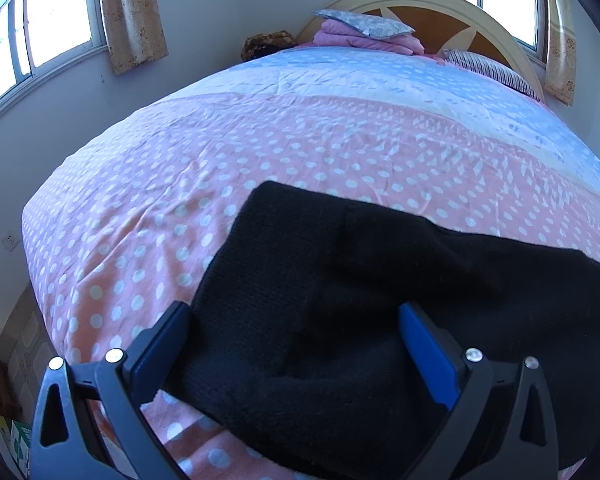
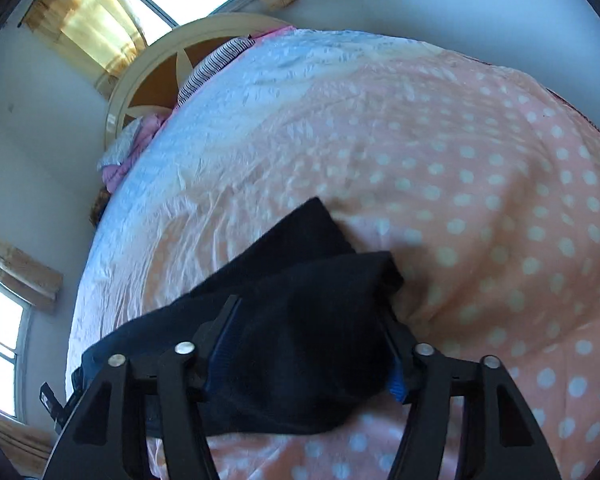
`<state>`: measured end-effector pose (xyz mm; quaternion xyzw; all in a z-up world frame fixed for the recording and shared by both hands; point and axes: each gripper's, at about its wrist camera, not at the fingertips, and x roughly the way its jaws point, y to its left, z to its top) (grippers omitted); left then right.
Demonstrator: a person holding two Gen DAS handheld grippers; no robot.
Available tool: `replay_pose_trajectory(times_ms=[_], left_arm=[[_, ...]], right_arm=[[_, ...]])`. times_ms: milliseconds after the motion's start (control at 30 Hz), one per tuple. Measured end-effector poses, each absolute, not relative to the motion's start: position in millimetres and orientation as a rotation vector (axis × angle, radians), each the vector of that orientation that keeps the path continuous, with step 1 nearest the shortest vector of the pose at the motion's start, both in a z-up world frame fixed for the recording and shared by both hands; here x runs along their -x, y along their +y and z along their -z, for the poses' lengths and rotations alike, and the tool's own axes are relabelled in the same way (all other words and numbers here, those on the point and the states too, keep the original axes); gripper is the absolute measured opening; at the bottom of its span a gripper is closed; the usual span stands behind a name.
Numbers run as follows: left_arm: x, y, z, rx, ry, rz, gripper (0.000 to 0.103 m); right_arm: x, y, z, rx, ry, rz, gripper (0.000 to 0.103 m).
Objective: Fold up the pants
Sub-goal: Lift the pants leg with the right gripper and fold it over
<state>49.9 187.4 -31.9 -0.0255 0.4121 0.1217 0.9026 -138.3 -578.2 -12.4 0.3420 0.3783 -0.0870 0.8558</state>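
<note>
Pants [image 1: 340, 280]: black knit fabric, lying on the near part of the bed, partly doubled over so that one layer overlaps another; a fold edge shows across the middle in the left wrist view.
Pants, right wrist view [image 2: 292, 320]: bunched into a raised hump with a far corner pointing toward the headboard; the near edge trails off to the left.
Left gripper [image 1: 296, 312]: fingers set wide apart, hovering over the near left portion of the pants; the left finger [image 1: 160, 352] sits at the cloth's left edge, the right finger [image 1: 428, 356] over the black fabric. Neither pad appears to press on the cloth.
Right gripper [image 2: 308, 328]: fingers straddle the raised hump of pants, one on each side. Fabric fills the gap between them; whether the pads actually pinch it cannot be told, as the cloth hides the contact.
Bed cover [image 1: 180, 168]: pink with white dots on the near half, pale blue and white on the far half; lightly creased.
Headboard [image 1: 452, 8]: rounded, cream rim with brown panels, at the far end.
Pillows [image 1: 364, 24]: patterned grey one on a pink folded pile, far left of the headboard; a striped one [image 1: 488, 68] to its right.
Windows [image 1: 56, 12]: bright, with yellow patterned curtains [image 1: 132, 12], on the far and left walls.
</note>
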Motion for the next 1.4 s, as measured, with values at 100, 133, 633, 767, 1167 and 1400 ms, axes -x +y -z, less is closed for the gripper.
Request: replay_pose_trajectory(times_ms=[100, 133, 633, 767, 1167, 1400], left_arm=[[-52, 187, 32, 0.052, 0.856, -0.256, 0.103], [-52, 187, 32, 0.053, 0.859, -0.258, 0.103], [-55, 181, 34, 0.038, 0.846, -0.304, 0.103], [-56, 184, 34, 0.047, 0.848, -0.300, 0.103], [-53, 184, 35, 0.050, 0.841, -0.288, 0.103], [-51, 184, 34, 0.051, 0.830, -0.275, 0.103]], right_arm=[[136, -577, 6, -0.690, 0.773, 0.174, 0.007], [132, -571, 1, -0.650, 0.764, 0.161, 0.007], [107, -632, 12, -0.620, 0.790, 0.302, 0.044], [154, -645, -11, -0.683, 0.624, 0.597, 0.052], [186, -543, 39, -1.092, 0.596, 0.219, 0.052], [163, -507, 36, -1.010, 0.701, 0.308, 0.052]])
